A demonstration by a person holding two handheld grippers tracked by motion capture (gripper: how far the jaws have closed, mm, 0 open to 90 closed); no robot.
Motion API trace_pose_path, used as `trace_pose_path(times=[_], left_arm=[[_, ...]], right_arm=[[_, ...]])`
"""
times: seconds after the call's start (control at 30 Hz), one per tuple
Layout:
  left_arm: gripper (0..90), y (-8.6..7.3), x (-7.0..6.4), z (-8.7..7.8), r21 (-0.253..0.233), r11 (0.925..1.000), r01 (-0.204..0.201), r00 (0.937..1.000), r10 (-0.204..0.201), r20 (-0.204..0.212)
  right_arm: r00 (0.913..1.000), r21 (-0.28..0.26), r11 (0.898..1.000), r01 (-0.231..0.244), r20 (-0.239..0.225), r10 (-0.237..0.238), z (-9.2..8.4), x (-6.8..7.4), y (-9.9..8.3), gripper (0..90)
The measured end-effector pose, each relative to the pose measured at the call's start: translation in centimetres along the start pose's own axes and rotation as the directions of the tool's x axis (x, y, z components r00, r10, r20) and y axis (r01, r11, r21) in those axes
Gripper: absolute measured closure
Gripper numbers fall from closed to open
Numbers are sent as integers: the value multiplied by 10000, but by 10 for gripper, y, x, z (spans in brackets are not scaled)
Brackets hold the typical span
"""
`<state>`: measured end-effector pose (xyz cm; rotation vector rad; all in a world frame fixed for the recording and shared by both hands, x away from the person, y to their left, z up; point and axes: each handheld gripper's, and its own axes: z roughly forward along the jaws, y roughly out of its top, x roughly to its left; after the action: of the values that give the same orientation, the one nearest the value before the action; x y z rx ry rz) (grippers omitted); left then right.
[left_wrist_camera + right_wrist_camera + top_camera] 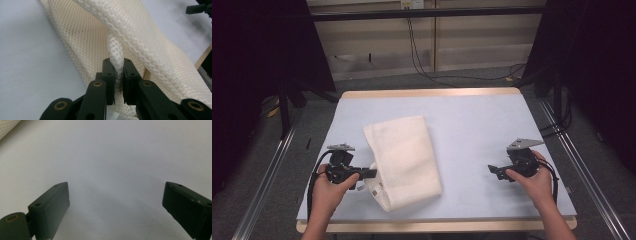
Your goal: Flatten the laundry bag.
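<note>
At the near edge of the table [472, 107], around seven o'clock, the person's left hand [326, 192] is gripping the left gripper [371, 173], and its jaws are pinching a raised fold of the cream mesh cloth [404, 160] at that cloth's left side. In the left gripper view the pads are pressing a bunched ridge of the cloth [140, 37] between them, with only a narrow gap taken up by the fabric, and the rest of the cloth is rising up and away toward one o'clock.

At about five o'clock the right hand [534, 180] is holding the right gripper [493, 170], which is pointing toward nine o'clock across the pale blue surface and is sitting well apart from the cloth. In the right gripper view its jaws are standing wide, with nothing between them but bare tabletop, and a corner of the cloth [7, 127] is showing at eleven o'clock.

Farther in, the folded cloth is lying left of the table's middle, its long side running from six o'clock toward eleven o'clock. Beyond the table's far edge, at twelve o'clock, black cables [422, 60] are hanging down and trailing across the floor.
</note>
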<state>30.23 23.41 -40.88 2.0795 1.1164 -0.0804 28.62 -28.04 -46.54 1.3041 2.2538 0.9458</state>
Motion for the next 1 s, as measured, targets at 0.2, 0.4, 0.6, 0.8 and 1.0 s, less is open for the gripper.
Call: trace_pose_path(times=[0.2, 0.4, 0.6, 0.8, 1.0], left_arm=[[824, 6, -5, 0, -99, 9999, -58, 9997, 60, 231], [821, 14, -8, 0, -184, 9998, -120, 9994, 126, 313], [819, 25, -14, 1, -206, 9996, -202, 9989, 211, 428], [817, 39, -21, 4, -212, 9996, -196, 9982, 207, 561], [816, 49, -25, 9, -107, 9996, -265, 9977, 272, 623]], right_arm=[[10000, 74, 9999, -73, 15, 72, -1, 1, 0, 69], [10000, 87, 10000, -2, 1, 2, 0, 2, 0, 69], [10000, 12, 10000, 21, -14, -21, 0, 2, 1, 71], [9998, -65, 10000, -47, -168, 46, 1, 2, 1, 74], [9997, 28, 10000, -77, -211, 78, 1, 3, 1, 74]])
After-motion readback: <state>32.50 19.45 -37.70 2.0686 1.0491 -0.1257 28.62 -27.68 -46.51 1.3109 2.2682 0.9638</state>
